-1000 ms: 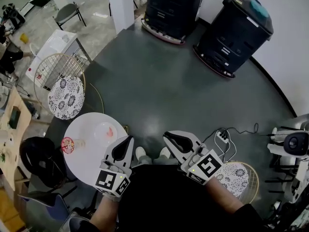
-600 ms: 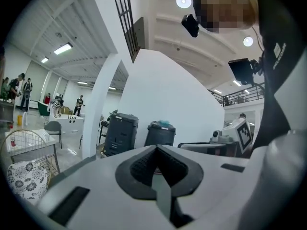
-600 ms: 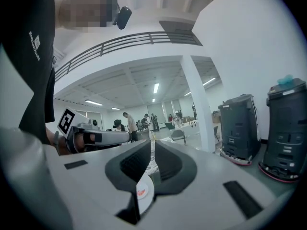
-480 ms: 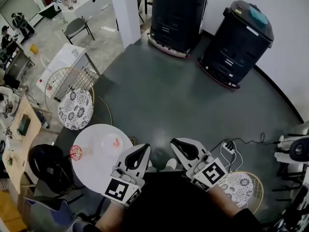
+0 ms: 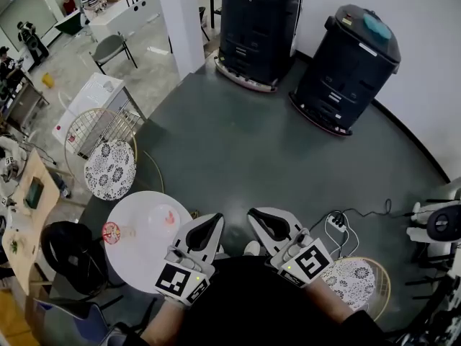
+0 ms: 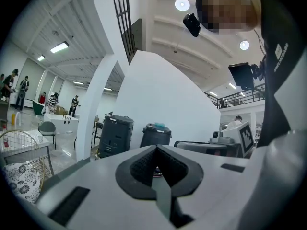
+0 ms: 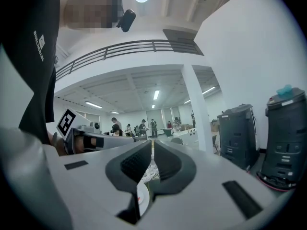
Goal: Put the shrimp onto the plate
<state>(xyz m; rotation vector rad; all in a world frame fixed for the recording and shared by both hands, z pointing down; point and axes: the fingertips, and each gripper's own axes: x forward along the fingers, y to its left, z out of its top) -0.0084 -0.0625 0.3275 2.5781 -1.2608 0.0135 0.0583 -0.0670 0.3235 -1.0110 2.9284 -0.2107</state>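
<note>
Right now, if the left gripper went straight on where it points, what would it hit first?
Probably the teal-topped black machine; nothing else shows ahead of the left gripper, though depth is unclear.

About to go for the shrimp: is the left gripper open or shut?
Shut. In the left gripper view, the left gripper has its fingers meeting at the tips, with nothing held between them.

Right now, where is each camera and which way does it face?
Head view: on the head, steeply down at the floor; left tool, right tool, forearms show.
Left gripper view: on the left tool, forward toward two black bins; its jaws, right tool show.
Right gripper view: on the right tool, forward toward distant people; its jaws, left tool show.
Shared: all show the bins.
</note>
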